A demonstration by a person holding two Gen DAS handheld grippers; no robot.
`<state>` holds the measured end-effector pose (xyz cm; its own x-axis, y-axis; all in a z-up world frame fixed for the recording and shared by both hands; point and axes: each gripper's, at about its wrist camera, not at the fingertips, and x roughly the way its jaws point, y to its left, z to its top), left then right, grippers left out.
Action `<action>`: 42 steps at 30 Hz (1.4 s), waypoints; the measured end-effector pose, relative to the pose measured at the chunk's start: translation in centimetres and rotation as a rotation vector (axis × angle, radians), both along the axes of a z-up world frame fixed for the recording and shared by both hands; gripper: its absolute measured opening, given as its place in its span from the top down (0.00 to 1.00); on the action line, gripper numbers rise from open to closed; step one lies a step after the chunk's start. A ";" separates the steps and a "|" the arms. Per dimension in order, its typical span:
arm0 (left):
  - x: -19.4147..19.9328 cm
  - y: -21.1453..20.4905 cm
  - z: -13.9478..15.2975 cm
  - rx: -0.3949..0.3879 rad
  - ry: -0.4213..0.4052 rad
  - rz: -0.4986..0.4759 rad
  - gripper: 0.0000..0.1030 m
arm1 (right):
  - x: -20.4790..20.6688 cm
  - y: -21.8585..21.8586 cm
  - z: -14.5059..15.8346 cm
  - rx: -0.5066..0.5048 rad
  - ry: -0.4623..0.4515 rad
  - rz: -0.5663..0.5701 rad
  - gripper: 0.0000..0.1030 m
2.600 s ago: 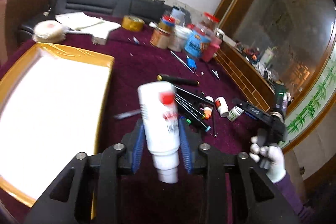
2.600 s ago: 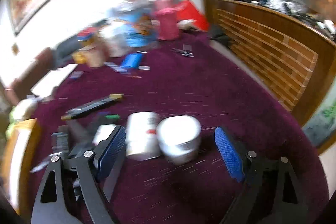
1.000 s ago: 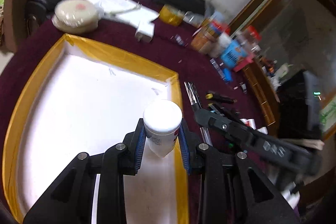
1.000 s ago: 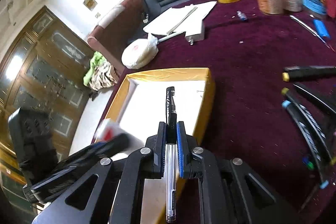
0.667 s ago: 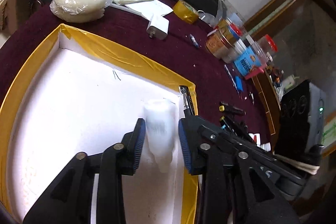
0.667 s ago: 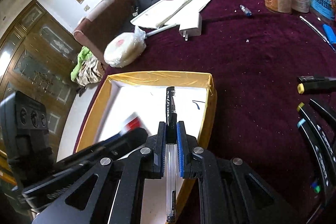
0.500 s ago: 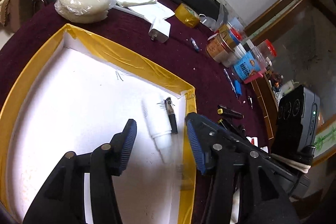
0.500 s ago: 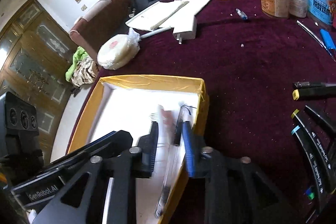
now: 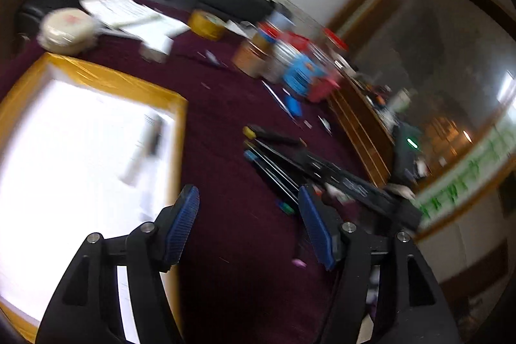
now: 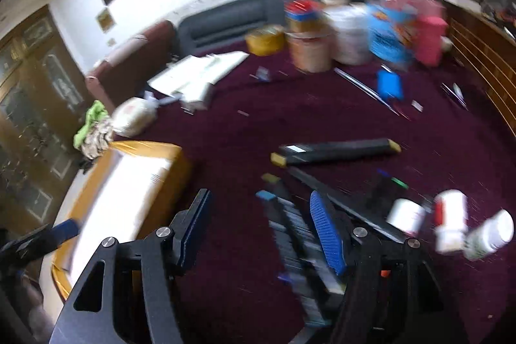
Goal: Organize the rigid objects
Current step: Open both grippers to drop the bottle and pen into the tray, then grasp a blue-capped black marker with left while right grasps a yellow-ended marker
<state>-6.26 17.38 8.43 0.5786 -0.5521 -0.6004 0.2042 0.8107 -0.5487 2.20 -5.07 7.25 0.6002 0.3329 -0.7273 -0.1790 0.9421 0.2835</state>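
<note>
A yellow-rimmed white tray [image 9: 135,87] sits on the maroon table; it also shows in the right wrist view [image 10: 151,150]. A white bottle [image 9: 133,163] and a black pen [image 9: 155,134] lie blurred inside it. My left gripper [image 9: 248,224] is open and empty, over the cloth just right of the tray. My right gripper [image 10: 261,234] is open and empty, above a bundle of black markers [image 10: 290,228]. Three small white bottles [image 10: 451,224] lie at the right. A black marker with yellow ends [image 10: 335,150] lies beyond.
Jars and cans [image 10: 354,31] stand at the back, with a yellow tape roll [image 10: 264,39], papers [image 10: 200,70], a white charger [image 10: 195,94] and a wrapped round bundle [image 10: 133,115]. A blue eraser [image 10: 388,83] lies near them. A wooden rail [image 10: 483,63] bounds the right side.
Both grippers opened, leaving the white bottle and the pen in the tray. Both have swung right, away from the tray toward the markers. The views are blurred by motion.
</note>
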 end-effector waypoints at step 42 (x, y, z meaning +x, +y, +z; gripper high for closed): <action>3.7 -6.5 -6.0 0.346 0.056 0.035 0.87 | 0.0 -1.5 -4.6 0.175 0.159 0.102 0.68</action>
<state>-2.60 10.90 2.42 0.5545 -0.2905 -0.7798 0.1501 0.9566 -0.2497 2.17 -6.61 2.65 0.4395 0.5149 -0.7360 -0.2106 0.8557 0.4728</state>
